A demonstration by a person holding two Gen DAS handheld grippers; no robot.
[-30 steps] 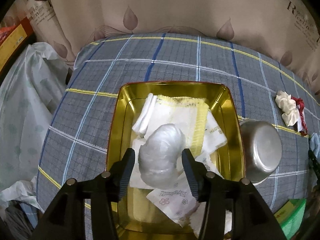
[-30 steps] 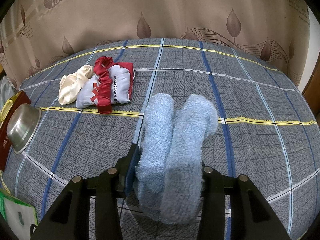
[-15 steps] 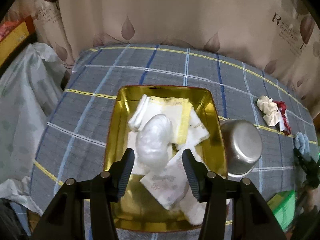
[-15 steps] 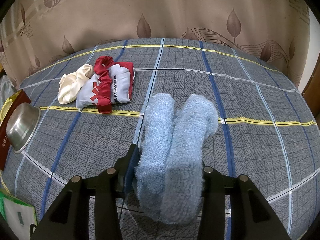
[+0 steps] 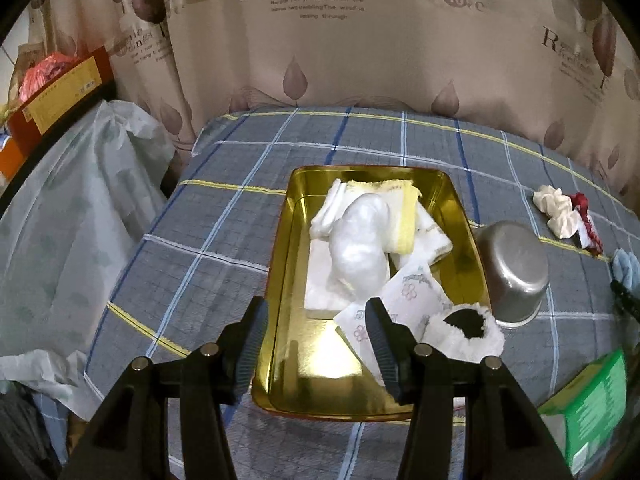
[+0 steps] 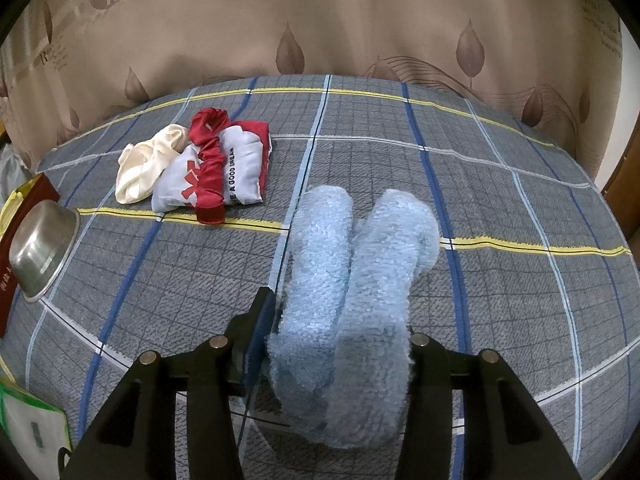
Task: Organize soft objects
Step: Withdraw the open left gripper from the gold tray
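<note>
**Left jaws empty over the tray, right jaws around the blue towel**

In our left gripper (image 5: 316, 338) the jaws stand apart with nothing between them. Just past the fingertips lies the gold tray (image 5: 280, 292) on the plaid cloth (image 5: 208, 248). Nearest the right finger, inside the tray, we see a printed tissue pack (image 5: 412, 300) and a white fluffy piece with a dark hole (image 5: 464, 330) at the tray's right rim. Farther ahead, in line with the gap between the jaws, a white wrapped bundle (image 5: 360, 248) lies on folded white and yellow cloths (image 5: 404, 216). To the right of the tray, touching its rim or just beside it, stands a steel bowl (image 5: 516, 268), tilted. Beyond it, far right, lie a cream scrunchie (image 5: 558, 210) and a red one (image 5: 586, 220). A green box (image 5: 592, 404) sits close at the right edge.

In our right gripper (image 6: 336, 344) the jaws have just been opening a little, and the rolled blue towel (image 6: 352, 296) fills the gap, its pile against both fingers; it reaches forward from the jaws onto the cloth. Farther ahead and left lie a small printed pillow (image 6: 236, 172), the red scrunchie across it, and the cream one beside it. The bowl is at far left. A curtain (image 6: 320, 20) closes the back.
</note>
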